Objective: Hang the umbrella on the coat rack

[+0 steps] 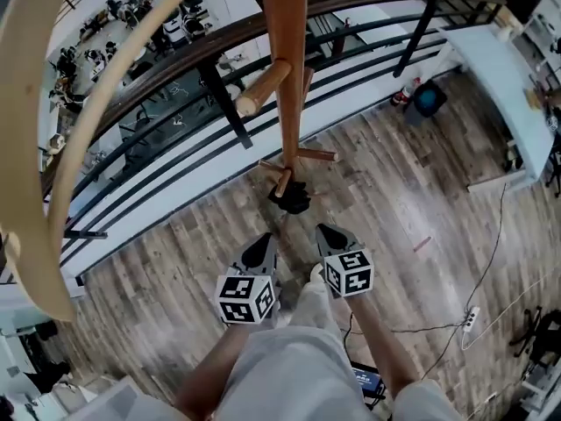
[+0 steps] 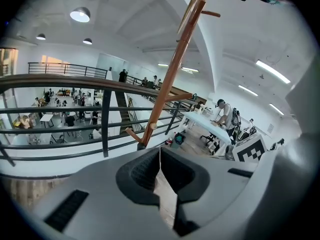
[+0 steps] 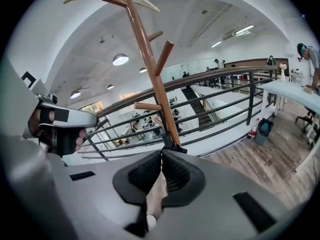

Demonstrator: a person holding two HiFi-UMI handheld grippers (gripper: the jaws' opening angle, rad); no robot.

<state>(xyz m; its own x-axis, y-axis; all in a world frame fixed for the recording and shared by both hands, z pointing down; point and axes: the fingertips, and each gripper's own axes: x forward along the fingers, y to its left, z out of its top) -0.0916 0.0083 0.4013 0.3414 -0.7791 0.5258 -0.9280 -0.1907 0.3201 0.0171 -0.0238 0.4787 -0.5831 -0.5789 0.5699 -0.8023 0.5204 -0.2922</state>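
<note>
- My left tool (image 2: pixel 160 151) is pressed together at the tips, with nothing between them.
- My right tool (image 3: pixel 161 152) is pressed together the same way, and it is empty too.
- In the head view the two tools sit side by side in front of me. Both point toward the coat rack (image 1: pixel 286 60), stop well short of it and touch nothing.
- The coat rack stands upright on the wooden floor (image 1: pixel 394 209), just on my side of the dark railing (image 1: pixel 175 139). Its brown pegs (image 1: pixel 263 86) stick out at several heights.
- A black bundle (image 1: pixel 292 198) sits at the foot of the pole, just under the lowest pegs (it may be the umbrella or only the rack's foot; I cannot tell which).
- A white table (image 1: pixel 500 77) runs along the far right, well apart from the rack.
</note>
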